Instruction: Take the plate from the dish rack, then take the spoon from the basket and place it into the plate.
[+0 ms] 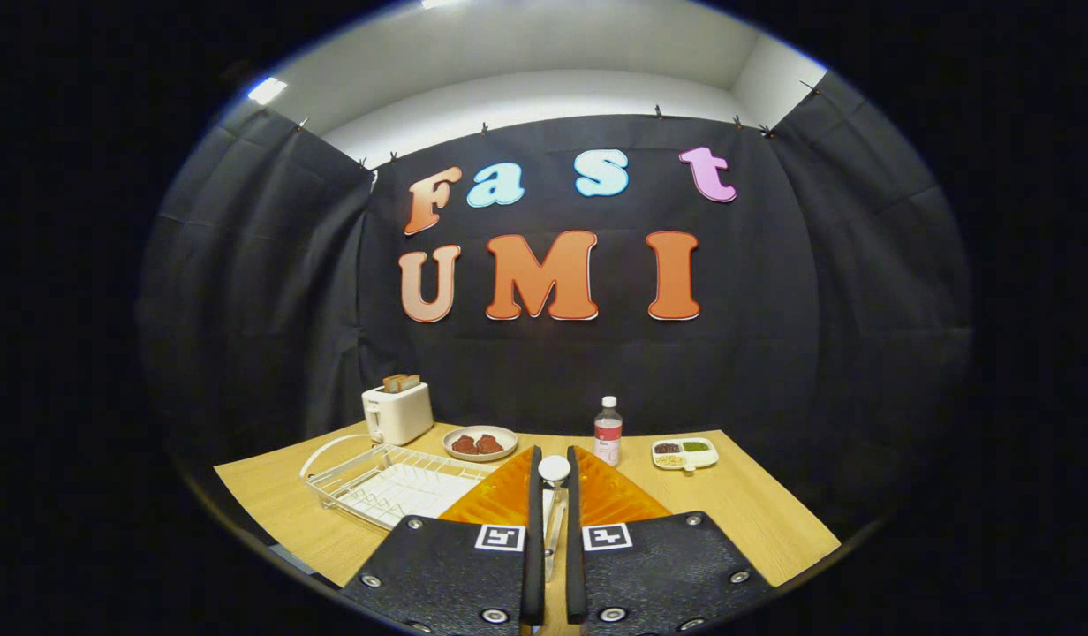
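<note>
My gripper (553,456) is shut on a metal spoon (554,471). Its handle runs down between the two fingers, and its round bowl sticks out just past the fingertips. Under and just ahead of the fingers an orange faceted plate (615,496) lies flat on the wooden table, and the fingers hide its middle. The white wire dish rack (376,481) stands to the left of the plate, touching or almost touching its left edge.
Along the back of the table (756,521) stand a white toaster (396,412) holding bread, a round dish of red food (479,442), a small bottle (608,431) and a white divided tray of condiments (684,452). Bare wood lies right of the plate.
</note>
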Available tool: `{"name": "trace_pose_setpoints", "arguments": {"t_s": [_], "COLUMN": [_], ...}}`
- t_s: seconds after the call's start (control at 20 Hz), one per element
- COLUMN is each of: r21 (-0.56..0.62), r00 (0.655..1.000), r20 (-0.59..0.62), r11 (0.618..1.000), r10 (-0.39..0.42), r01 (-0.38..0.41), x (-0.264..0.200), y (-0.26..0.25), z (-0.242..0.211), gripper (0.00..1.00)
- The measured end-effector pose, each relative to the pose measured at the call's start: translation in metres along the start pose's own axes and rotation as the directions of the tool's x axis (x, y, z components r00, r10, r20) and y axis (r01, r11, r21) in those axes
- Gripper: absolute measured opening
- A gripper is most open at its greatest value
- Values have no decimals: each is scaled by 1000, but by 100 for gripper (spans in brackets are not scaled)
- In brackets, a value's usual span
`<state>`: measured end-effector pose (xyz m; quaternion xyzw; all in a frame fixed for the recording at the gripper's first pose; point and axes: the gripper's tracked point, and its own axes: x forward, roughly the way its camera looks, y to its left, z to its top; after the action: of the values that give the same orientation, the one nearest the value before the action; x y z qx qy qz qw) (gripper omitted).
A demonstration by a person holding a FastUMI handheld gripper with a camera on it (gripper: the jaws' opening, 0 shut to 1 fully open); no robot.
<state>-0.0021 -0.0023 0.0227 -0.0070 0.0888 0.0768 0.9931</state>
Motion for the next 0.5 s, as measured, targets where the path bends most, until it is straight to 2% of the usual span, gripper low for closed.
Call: {"name": "trace_pose_setpoints", "arguments": {"t_s": [0.15,0.35,0.5], "r21": [29,40,80], "r00": [988,971,946], "r20": [-18,-48,-50], "r11": [988,972,945], "r10": [151,233,321], "r01": [-151,-231,-317], "x": [-9,-17,-24], "y": [33,52,71], "z": [-24,-53,-71], "gripper": [9,10,9]}}
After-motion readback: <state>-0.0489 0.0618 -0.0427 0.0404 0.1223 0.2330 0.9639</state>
